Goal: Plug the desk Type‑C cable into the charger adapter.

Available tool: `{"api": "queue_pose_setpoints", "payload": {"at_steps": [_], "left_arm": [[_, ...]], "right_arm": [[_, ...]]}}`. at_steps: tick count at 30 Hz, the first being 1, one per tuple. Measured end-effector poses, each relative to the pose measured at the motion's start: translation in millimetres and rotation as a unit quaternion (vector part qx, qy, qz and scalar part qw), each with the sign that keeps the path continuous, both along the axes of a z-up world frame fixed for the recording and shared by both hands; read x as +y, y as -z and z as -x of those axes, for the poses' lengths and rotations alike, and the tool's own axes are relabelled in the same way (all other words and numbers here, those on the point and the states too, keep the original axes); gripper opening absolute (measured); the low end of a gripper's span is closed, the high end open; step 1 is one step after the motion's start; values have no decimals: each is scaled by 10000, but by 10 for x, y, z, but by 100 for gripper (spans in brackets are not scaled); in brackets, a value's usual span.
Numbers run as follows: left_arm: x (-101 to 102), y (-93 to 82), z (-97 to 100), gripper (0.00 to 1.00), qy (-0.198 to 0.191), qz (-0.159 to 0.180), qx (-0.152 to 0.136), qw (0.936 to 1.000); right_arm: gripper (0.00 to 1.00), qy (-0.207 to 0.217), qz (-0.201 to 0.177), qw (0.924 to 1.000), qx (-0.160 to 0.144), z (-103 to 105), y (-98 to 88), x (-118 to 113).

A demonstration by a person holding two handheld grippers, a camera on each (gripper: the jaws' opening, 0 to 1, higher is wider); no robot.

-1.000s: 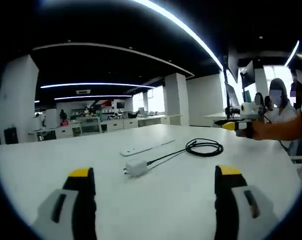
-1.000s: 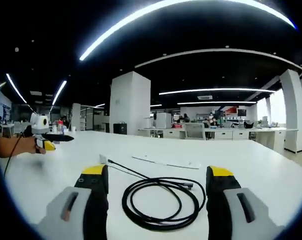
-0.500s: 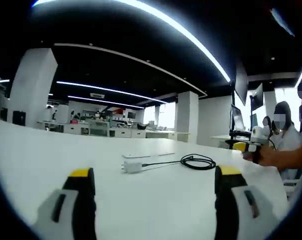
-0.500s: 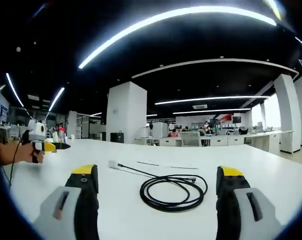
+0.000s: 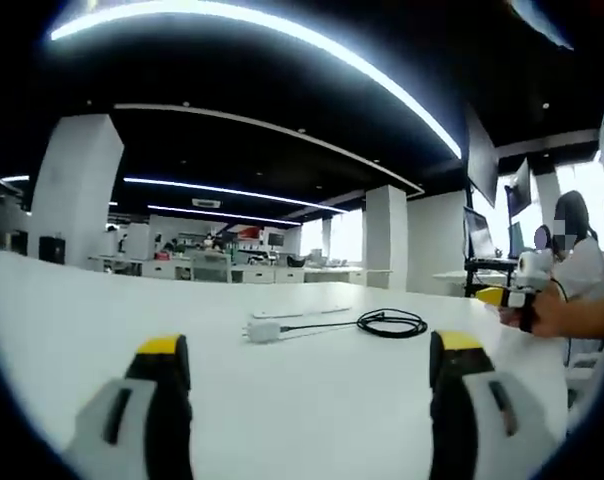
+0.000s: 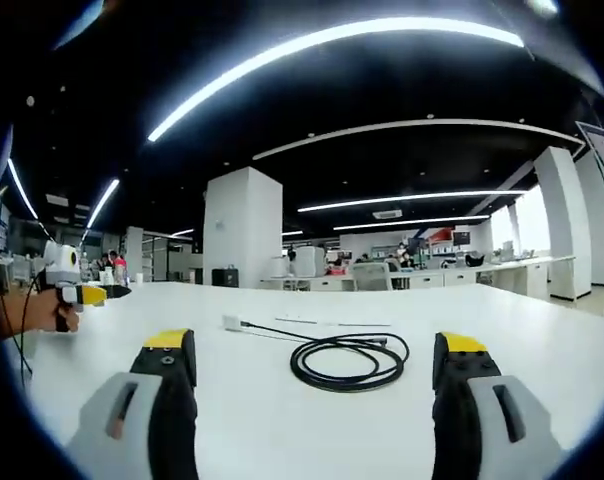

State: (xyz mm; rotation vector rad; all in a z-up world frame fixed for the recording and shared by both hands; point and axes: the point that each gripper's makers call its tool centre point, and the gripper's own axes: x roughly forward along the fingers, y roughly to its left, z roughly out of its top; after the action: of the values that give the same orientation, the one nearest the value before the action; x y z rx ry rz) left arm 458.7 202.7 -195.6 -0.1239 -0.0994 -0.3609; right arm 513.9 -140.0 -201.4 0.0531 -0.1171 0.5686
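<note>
A white charger adapter (image 5: 264,329) lies on the white table (image 5: 312,400), with a black cable running from it to a loose coil (image 5: 393,323). In the right gripper view the same coil (image 6: 349,360) lies between and beyond my jaws, and the adapter (image 6: 232,323) sits farther back left. My left gripper (image 5: 312,350) is open and holds nothing, well short of the adapter. My right gripper (image 6: 317,348) is open too, close to the coil. The right gripper (image 5: 517,296) shows at the right of the left gripper view, and the left gripper (image 6: 74,290) at the left of the right gripper view, each in a hand.
A flat white strip (image 5: 300,312) lies just behind the adapter. A person (image 5: 580,262) sits at the far right by monitors on stands (image 5: 479,232). Desks, chairs and white pillars (image 6: 241,228) fill the office behind the table.
Both cameras have dropped lower toward the table and pulled back a little, so the adapter and coil look smaller and flatter. The cable and adapter have not moved. Both grippers stay open.
</note>
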Motion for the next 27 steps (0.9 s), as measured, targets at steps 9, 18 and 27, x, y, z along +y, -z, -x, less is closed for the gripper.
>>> {"api": "queue_pose_setpoints", "payload": {"at_steps": [9,18,27], "left_arm": [[19,25,15,100,-67,9,55,10000],[27,82,27,100,-106,-17,110,9999],[77,107,41,100,-195,-13,125,9997]], "right_arm": [[100,41,-39,10000,2,-8,-20,-15],[100,79,-101,9999,8,6,-24,-24],[100,46,-84,9999,67,28,20,16]]}}
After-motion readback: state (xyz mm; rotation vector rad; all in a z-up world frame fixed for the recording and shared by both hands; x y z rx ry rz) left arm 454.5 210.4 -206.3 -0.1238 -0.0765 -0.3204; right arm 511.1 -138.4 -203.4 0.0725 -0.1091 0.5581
